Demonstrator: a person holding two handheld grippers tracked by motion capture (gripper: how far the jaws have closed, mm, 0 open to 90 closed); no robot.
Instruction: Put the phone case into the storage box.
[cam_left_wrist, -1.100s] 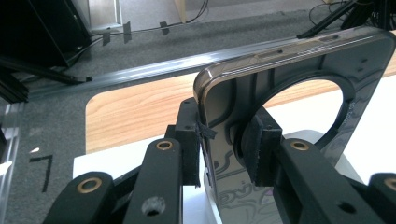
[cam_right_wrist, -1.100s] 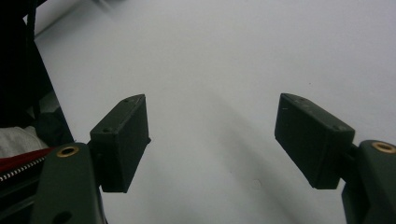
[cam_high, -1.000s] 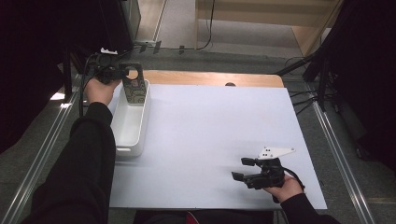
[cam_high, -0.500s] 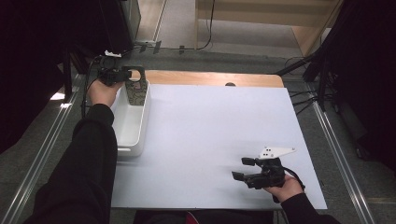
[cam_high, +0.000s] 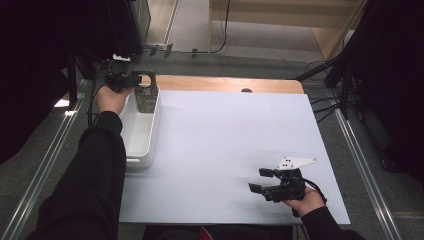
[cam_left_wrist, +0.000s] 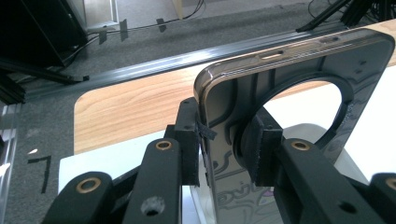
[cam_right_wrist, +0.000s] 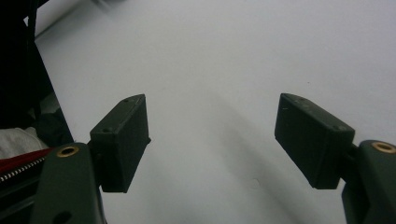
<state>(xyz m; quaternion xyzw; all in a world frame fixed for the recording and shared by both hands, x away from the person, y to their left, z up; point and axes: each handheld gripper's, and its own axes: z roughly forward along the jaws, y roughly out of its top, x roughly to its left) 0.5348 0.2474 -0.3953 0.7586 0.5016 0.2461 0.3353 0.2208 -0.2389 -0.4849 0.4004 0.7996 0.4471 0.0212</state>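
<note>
A smoky translucent phone case (cam_high: 146, 98) with a large round cutout and a swirly pattern stands upright over the far end of a white tray (cam_high: 136, 137). My left gripper (cam_high: 138, 80) is shut on its upper part. In the left gripper view the case (cam_left_wrist: 289, 70) is pinched between the pads, left gripper (cam_left_wrist: 229, 149). Near the table's front right, my right gripper (cam_high: 261, 180) rests open just above the white table top (cam_high: 225, 130). Nothing lies between the jaws of the right gripper (cam_right_wrist: 212, 135).
A strip of bare wood (cam_high: 225, 84) runs along the table's far edge, with a small dark dot (cam_high: 246, 90) on it. Metal rails (cam_high: 45, 165) flank the table on both sides. Cables and stand legs (cam_high: 340, 75) lie on the floor beyond.
The left hand has shifted a little with the phone case, which turned briefly and now faces the camera again over the tray's far end. The right gripper has stayed put.
</note>
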